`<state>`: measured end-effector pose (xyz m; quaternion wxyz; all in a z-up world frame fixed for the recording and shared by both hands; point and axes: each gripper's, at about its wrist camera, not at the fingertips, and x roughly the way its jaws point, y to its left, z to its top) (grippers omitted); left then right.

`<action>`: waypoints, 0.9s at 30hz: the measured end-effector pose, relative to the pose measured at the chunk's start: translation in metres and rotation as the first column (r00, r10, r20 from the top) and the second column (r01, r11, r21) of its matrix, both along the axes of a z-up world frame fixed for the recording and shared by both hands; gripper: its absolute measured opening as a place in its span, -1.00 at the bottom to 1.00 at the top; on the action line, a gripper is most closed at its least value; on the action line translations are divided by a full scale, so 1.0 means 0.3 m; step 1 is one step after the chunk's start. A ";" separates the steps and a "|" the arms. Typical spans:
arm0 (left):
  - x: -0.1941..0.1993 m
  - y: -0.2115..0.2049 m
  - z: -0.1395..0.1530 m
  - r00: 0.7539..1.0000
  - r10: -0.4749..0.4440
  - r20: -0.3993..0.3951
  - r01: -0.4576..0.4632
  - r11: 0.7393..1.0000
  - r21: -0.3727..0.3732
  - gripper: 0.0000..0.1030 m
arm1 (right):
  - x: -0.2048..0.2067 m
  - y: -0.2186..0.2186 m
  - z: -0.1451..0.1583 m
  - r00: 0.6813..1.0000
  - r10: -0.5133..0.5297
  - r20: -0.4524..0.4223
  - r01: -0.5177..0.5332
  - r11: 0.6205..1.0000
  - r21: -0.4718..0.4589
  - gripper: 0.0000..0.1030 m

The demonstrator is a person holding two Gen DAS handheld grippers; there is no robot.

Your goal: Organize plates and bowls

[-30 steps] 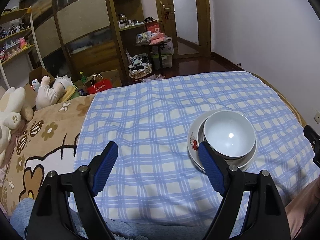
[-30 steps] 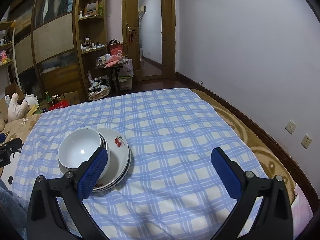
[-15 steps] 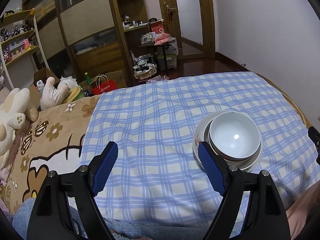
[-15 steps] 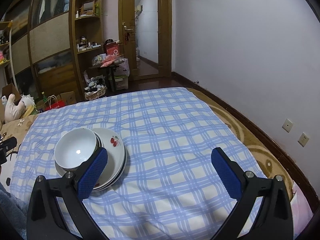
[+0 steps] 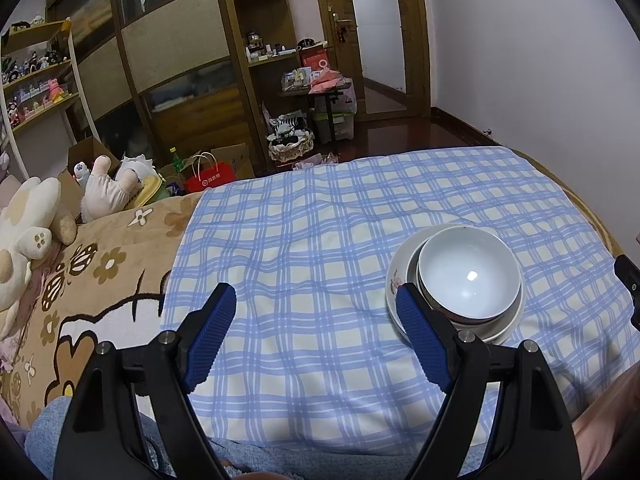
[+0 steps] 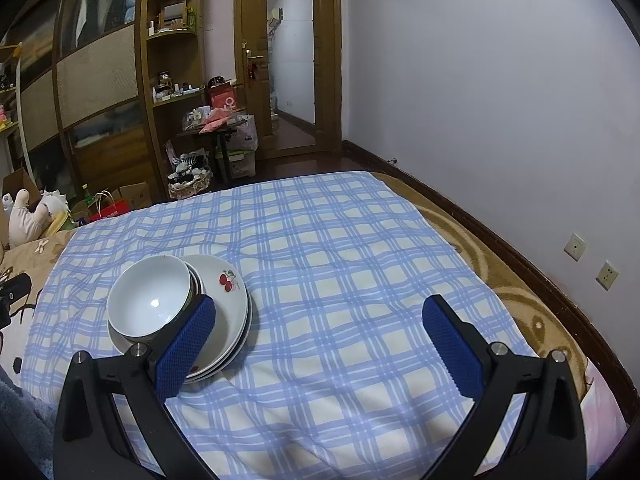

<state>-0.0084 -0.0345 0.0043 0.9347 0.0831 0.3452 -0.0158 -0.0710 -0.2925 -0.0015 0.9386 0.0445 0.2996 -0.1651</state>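
White bowls (image 5: 468, 276) sit nested on a small stack of white plates (image 5: 396, 280) with a cherry print, on the blue checked sheet (image 5: 320, 220). In the right wrist view the bowls (image 6: 148, 300) stand on the left part of the plates (image 6: 230, 296). My left gripper (image 5: 314, 296) hangs open over bare sheet, and its right finger overlaps the stack's left edge in the picture. My right gripper (image 6: 320, 308) is open too, with nothing between its pads. Its left finger (image 6: 188, 344) covers the stack's near edge.
A brown cartoon blanket (image 5: 100, 272) and plush toys (image 5: 28, 240) lie left of the sheet. The bed's right edge runs along a wall with sockets (image 6: 576, 246). Shelves, a red bag (image 5: 210, 176) and a basket (image 5: 290, 146) stand beyond the bed's far end.
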 end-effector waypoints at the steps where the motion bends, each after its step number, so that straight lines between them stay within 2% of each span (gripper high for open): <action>1: 0.000 0.000 0.000 1.000 -0.001 -0.002 0.001 1.000 -0.001 0.58 | 0.000 0.000 0.000 1.000 0.001 -0.001 -0.001 1.000 0.001 1.00; 27: -0.008 -0.003 0.000 1.000 -0.004 -0.002 0.004 1.000 -0.001 0.58 | -0.003 0.002 -0.005 1.000 0.000 -0.009 0.000 1.000 0.007 1.00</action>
